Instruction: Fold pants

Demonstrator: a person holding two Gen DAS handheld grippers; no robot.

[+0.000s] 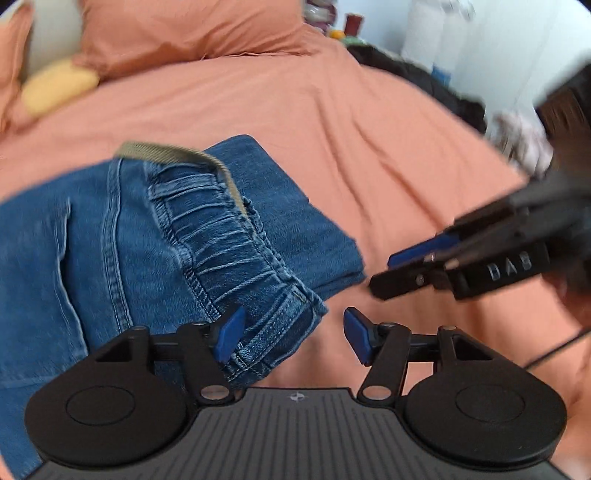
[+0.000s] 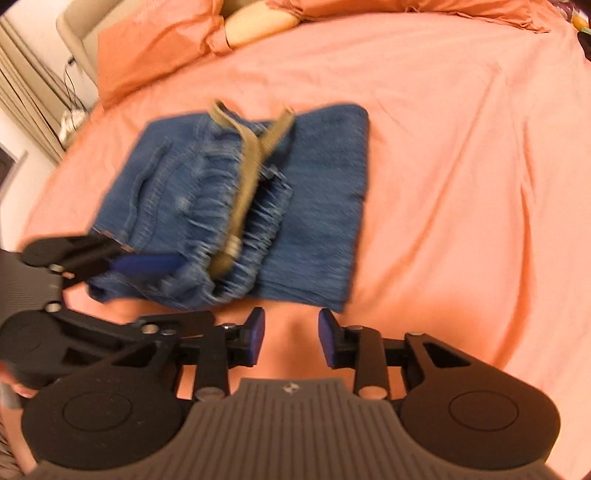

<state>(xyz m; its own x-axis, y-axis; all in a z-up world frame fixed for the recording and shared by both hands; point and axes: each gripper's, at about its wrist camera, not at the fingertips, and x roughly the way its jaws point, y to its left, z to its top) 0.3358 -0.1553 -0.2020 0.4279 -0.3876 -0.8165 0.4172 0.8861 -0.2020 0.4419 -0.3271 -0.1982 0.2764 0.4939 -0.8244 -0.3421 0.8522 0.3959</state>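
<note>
Blue jeans (image 1: 122,236) lie folded into a compact rectangle on the orange bedsheet (image 1: 332,129), with the elastic waistband and a tan belt (image 1: 221,170) on top. My left gripper (image 1: 293,338) is open, its left pad over the near waistband corner, nothing held. In the right wrist view the jeans (image 2: 317,206) lie just ahead of my right gripper (image 2: 291,338), which is open and empty above bare sheet. The right gripper also shows in the left wrist view (image 1: 402,269), to the right of the jeans. The left gripper's fingers (image 2: 147,264) reach over the jeans' near-left corner.
Orange pillows (image 1: 184,33) and a yellow cushion (image 1: 55,88) lie at the bed's head. Dark clothes (image 1: 424,81) and small items sit beyond the bed's right edge. A curtain and a chair (image 2: 74,33) stand at the left.
</note>
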